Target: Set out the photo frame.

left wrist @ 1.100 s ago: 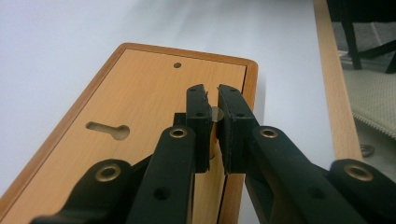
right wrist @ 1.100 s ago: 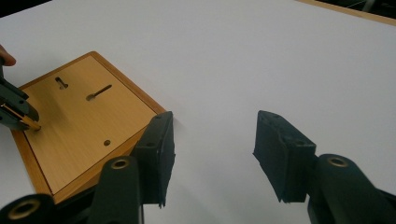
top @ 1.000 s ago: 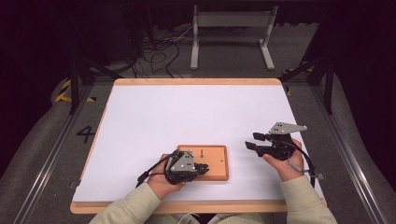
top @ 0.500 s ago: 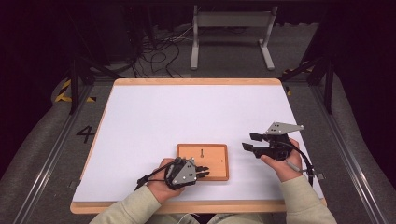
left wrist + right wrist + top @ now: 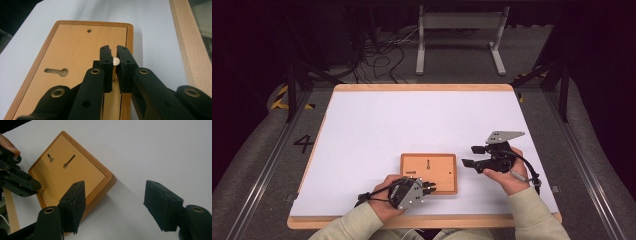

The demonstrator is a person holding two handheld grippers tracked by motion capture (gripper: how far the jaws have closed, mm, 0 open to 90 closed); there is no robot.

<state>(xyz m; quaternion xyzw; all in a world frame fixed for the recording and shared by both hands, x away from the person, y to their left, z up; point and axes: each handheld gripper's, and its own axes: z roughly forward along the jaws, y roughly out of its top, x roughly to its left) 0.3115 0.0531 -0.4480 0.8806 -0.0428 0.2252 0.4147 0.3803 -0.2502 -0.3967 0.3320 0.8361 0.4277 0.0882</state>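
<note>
Wooden board (image 5: 429,172) with a raised rim lies flat near the front edge of the white worktop (image 5: 412,125), and we see the left claw (image 5: 430,188) resting at its nearest edge. From the left gripper view, the left claw (image 5: 114,56) is drawn narrow, its two black jaws pinched around a small pale peg (image 5: 116,61) that stands at the right rim of the board (image 5: 75,55); only a sliver of the peg shows between the jaws, so we cannot tell its full shape. A keyhole-shaped slot (image 5: 57,72) is cut into the board's face to the left of the jaws, and a small round hole (image 5: 89,31) sits near the far rim.

To the right, just beside the board but not touching it, the right claw (image 5: 473,157) is held above the worktop in the person's right hand (image 5: 503,172), pointing left. In the right gripper view the right claw (image 5: 117,205) stands wide apart with nothing between the jaws, and the board (image 5: 75,176) lies beyond it with a corner towards us, the left claw (image 5: 37,187) at its left edge.

Farther off the worktop is bare white up to its wooden back edge. Beyond it, on the dark floor, we see tangled cables (image 5: 382,55) and a grey metal stand (image 5: 460,35).
</note>
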